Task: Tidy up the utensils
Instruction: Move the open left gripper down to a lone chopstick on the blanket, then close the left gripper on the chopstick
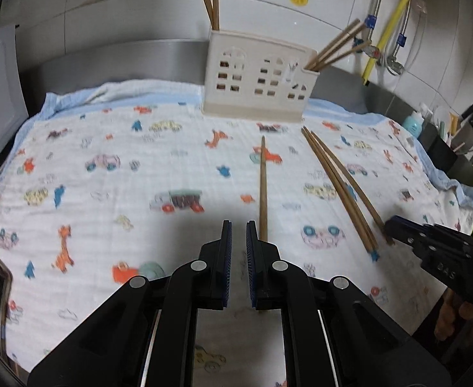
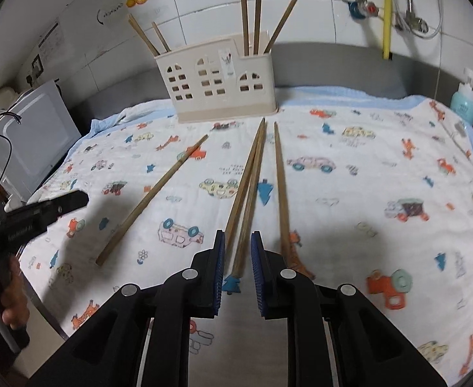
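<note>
Chopsticks lie loose on the printed cloth point(image 2: 349, 148) covering the desk: a single chopstick point(image 2: 154, 198) to the left, a trio point(image 2: 252, 174) side by side in the middle. More chopsticks stand in both ends of the beige holder point(image 2: 218, 80) at the back of the cloth. Left hand-held gripper point(image 1: 238, 225) nearly closed, nothing between its pads, single chopstick just right of its tip. Right hand-held gripper point(image 2: 238, 235) narrowly open, two of the trio's ends between its pads, not clearly pinched.
</note>
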Motion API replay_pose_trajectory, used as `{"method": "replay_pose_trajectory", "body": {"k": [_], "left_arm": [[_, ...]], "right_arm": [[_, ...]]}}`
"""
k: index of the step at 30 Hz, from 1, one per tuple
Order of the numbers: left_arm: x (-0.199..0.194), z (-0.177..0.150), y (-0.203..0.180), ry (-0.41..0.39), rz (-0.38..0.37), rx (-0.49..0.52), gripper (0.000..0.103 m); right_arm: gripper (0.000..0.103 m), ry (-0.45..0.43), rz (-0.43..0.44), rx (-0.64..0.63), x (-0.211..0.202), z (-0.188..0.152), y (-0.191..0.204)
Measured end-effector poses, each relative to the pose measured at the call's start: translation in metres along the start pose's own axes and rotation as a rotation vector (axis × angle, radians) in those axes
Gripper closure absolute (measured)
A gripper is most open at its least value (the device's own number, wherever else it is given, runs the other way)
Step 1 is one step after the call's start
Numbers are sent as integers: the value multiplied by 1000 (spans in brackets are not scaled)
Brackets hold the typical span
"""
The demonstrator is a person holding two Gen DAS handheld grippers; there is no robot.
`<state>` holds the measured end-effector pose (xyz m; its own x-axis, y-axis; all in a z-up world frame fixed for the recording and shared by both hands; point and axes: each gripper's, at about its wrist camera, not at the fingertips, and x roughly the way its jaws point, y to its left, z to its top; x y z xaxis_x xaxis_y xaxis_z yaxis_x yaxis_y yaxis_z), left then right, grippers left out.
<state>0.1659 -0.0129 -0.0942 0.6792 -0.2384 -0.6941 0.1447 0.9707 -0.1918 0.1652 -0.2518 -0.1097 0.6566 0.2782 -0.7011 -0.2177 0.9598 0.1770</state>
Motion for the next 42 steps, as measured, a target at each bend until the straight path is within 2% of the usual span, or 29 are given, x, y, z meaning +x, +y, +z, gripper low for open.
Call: {"method": "replay_pose_trajectory", "body": {"k": [6, 9, 10, 18, 32, 34, 42], "left_arm": [[6, -12, -7, 32, -11, 11, 93], [8, -17, -6, 40, -16, -11, 72], [8, -17, -5, 39, -18, -16, 71], [9, -20, -12, 28, -17, 19, 71], [33, -19, -22, 61, -26, 37, 73], [36, -19, -23, 64, -25, 42, 78], [43, -20, -23, 71, -11, 34, 79]], "right_arm": [[91, 23, -15, 3, 13, 0, 1], [92, 32, -22, -4, 17, 0, 1], [92, 36, -27, -6, 18, 0, 2], [93, 61, -44, -1, 27, -5, 1], [94, 52, -51, -19, 29, -5, 0], [94, 51, -49, -16, 29, -5, 0], [94, 45, -46, -16, 29, -6, 0]]}}
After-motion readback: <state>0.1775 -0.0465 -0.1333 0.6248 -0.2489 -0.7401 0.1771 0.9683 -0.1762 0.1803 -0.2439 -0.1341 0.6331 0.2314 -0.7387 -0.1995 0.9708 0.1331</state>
